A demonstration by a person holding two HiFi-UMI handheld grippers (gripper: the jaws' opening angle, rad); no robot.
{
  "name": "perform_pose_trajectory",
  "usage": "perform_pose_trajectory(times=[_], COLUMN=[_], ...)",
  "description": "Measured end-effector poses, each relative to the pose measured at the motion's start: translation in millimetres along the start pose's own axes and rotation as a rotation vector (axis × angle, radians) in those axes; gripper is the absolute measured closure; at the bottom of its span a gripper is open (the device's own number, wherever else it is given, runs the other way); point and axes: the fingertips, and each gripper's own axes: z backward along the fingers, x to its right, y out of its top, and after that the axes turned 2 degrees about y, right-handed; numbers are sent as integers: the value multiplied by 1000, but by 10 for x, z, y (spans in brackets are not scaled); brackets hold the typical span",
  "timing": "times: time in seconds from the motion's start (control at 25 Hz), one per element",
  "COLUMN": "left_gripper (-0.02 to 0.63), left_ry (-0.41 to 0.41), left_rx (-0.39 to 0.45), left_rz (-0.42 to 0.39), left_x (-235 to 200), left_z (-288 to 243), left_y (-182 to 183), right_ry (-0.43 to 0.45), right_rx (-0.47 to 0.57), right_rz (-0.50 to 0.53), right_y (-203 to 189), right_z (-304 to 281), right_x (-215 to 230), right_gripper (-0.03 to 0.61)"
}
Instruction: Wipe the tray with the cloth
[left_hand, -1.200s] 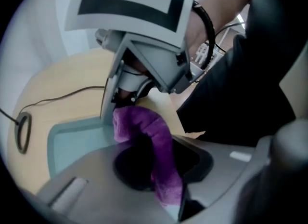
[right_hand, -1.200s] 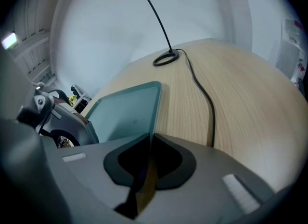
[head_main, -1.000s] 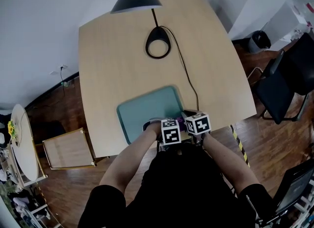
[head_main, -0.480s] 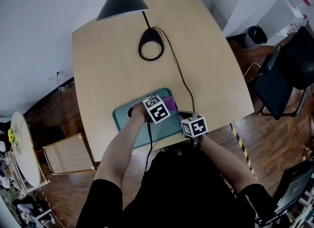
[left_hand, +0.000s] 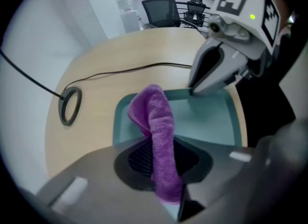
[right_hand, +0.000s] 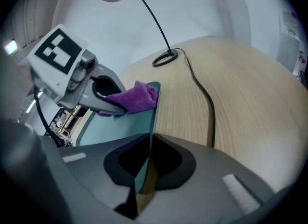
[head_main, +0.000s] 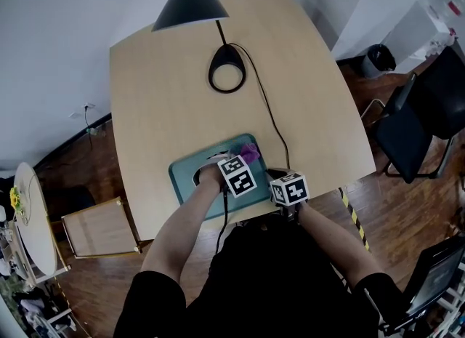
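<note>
A teal tray (head_main: 184, 177) lies at the near edge of the wooden table (head_main: 163, 97). My left gripper (left_hand: 164, 171) points down over the tray and is shut on a purple cloth (left_hand: 157, 117), which hangs from its jaws onto the tray's floor (left_hand: 216, 122) near the far right corner. In the head view the cloth (head_main: 250, 153) shows just beyond the left marker cube (head_main: 237, 175). My right gripper (right_hand: 144, 166) is shut on the tray's near right rim (right_hand: 153, 122), which stands edge-on between its jaws. The left gripper view shows the right gripper (left_hand: 193, 90) pinching that rim.
A black desk lamp (head_main: 190, 3) stands at the table's far side on a ring base (head_main: 226, 70). Its cable (head_main: 270, 120) runs past the tray's right side to the near edge. A black chair (head_main: 415, 127) is on the right, a wooden box (head_main: 98, 223) on the floor at left.
My left gripper carried the cloth from beside the right gripper at the tray's near edge to the tray's far side. The right gripper stayed on the rim.
</note>
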Motion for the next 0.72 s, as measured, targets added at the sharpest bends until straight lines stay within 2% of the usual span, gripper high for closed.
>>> perform_pose_trajectory(times=[0.12, 0.24, 0.36, 0.56, 0.72], left_gripper=[515, 515, 515, 516, 517], left_ry=[-50, -150, -227, -200, -223], left_rx=[15, 11, 13, 20, 16], left_rz=[-23, -60, -64, -59, -54], left_x=[442, 933, 1298, 1381, 1378], left_z=[32, 73, 108, 129, 131], left_y=[7, -5, -32, -72, -90], right_ry=[-3, -12, -23, -43, -47], right_rx=[-6, -15, -20, -29, -25], right_rz=[5, 8, 20, 32, 36], right_y=[-20, -35, -18, -4, 20], right_z=[-5, -13, -8, -34, -31], right_x=[28, 61, 66, 74, 58], right_gripper=[552, 552, 552, 552, 552])
